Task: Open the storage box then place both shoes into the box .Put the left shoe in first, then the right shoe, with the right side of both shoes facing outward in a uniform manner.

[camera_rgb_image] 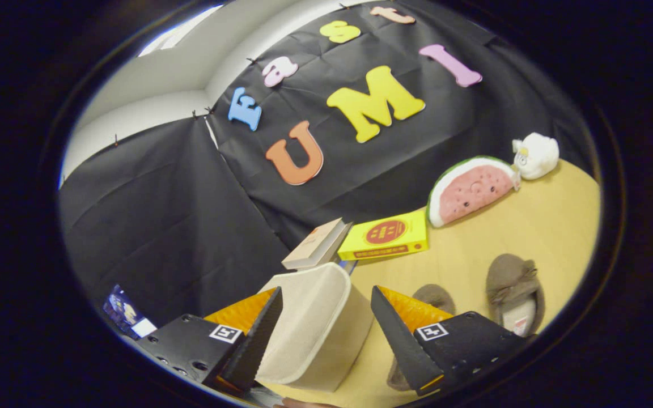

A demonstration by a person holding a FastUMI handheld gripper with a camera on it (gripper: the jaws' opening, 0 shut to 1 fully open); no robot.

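The beige fabric storage box (318,328) stands on the wooden table (559,226), tilted in this view, and fills most of the gap between my fingers. My gripper (325,292) is open. The left finger (255,340) lies against the box's left edge, while the right finger (397,334) stands apart from the box's right wall. Whether the box is open I cannot tell. Two brown fuzzy slippers lie beyond the right finger. One slipper (513,289) is in full view with its pale lining showing; the other slipper (437,297) is partly hidden behind the right finger.
A yellow book (386,235) and a pale book (315,246) lie just beyond the box by the black cloth wall. A watermelon-slice plush (471,190) and a small white plush (536,154) sit further back on the table.
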